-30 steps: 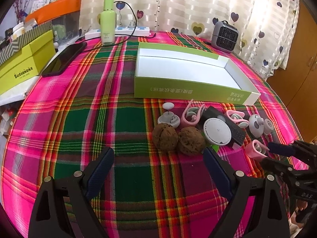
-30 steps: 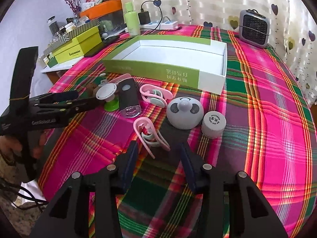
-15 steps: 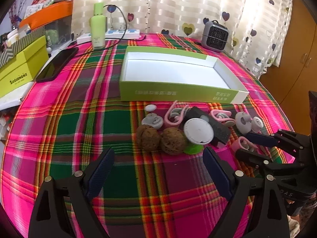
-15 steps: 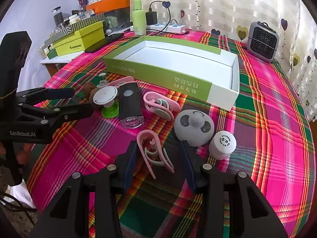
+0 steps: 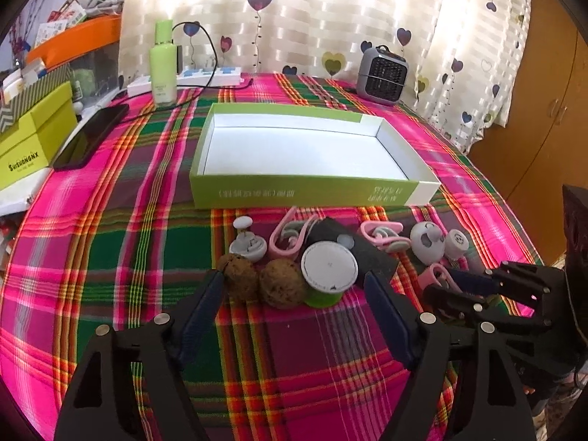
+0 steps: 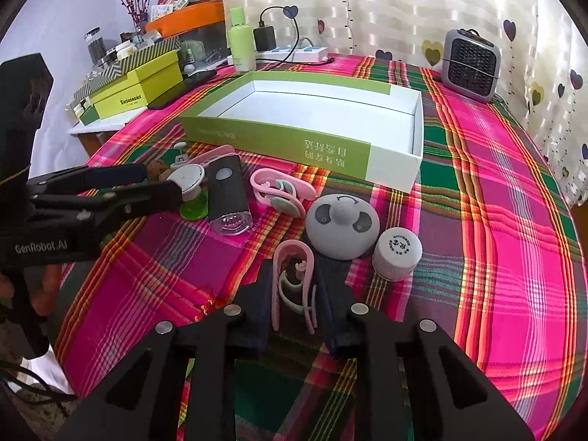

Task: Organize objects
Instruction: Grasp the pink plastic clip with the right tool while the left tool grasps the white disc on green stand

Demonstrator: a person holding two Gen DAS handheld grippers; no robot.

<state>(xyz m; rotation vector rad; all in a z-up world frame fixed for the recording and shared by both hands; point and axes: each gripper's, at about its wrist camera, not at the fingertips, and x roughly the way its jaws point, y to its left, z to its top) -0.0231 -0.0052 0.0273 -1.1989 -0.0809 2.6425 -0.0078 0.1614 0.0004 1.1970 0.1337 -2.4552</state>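
Note:
An empty green-and-white box [image 5: 305, 191] [image 6: 294, 147] lies on the plaid tablecloth. In front of it lies a row of small items: two brown balls [image 5: 240, 277], a white-topped green suction cup [image 5: 329, 270] [image 6: 189, 183], a black device [image 6: 226, 191], pink clips, a grey round gadget [image 6: 341, 222] and a white cap [image 6: 397, 251]. My left gripper [image 5: 294, 290] [image 6: 161, 182] is open, its fingers on either side of the balls and cup. My right gripper [image 6: 294, 294] [image 5: 446, 281] has closed in around a pink clip [image 6: 292, 281] lying on the cloth.
A green bottle [image 5: 163, 66], power strip [image 5: 198, 75] and grey heater [image 5: 382, 75] stand at the back. A black phone [image 5: 92, 136] and yellow-green boxes [image 5: 33, 136] lie at the left. The table edge is near on the right.
Both grippers moved forward toward the items. The left fingers now flank the balls and cup. The right fingers narrowed around the pink clip.

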